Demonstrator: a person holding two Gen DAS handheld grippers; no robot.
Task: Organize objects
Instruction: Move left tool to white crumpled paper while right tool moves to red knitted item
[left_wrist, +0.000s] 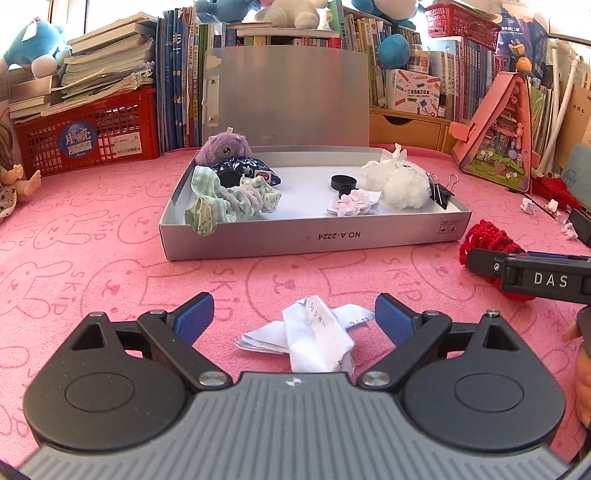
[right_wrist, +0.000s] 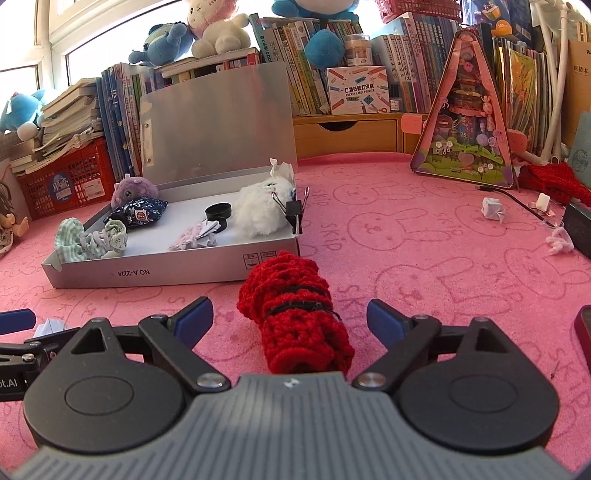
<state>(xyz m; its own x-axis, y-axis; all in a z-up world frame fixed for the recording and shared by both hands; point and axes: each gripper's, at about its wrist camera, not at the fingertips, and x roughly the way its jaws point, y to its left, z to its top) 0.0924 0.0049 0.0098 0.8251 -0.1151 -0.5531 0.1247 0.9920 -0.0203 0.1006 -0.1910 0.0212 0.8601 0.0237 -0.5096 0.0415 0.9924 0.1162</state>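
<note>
Two hand-held grippers hover low over a pink cloth; the left gripper (left_wrist: 294, 317) is spread wide and empty, its fingers either side of a crumpled paper (left_wrist: 314, 338), likely lined up to pinch it; the right gripper (right_wrist: 290, 319) likewise gapes, holding nothing, around a red knit roll (right_wrist: 295, 317); the open box (left_wrist: 314, 236) beyond already holds small items.

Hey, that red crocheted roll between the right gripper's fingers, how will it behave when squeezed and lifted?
The red crocheted roll looks like soft open yarn, so it will probably squash under the right gripper rather than resist. A black strand circles its middle, so it may stay rolled. It is likely light, and could sag at both ends.
</note>
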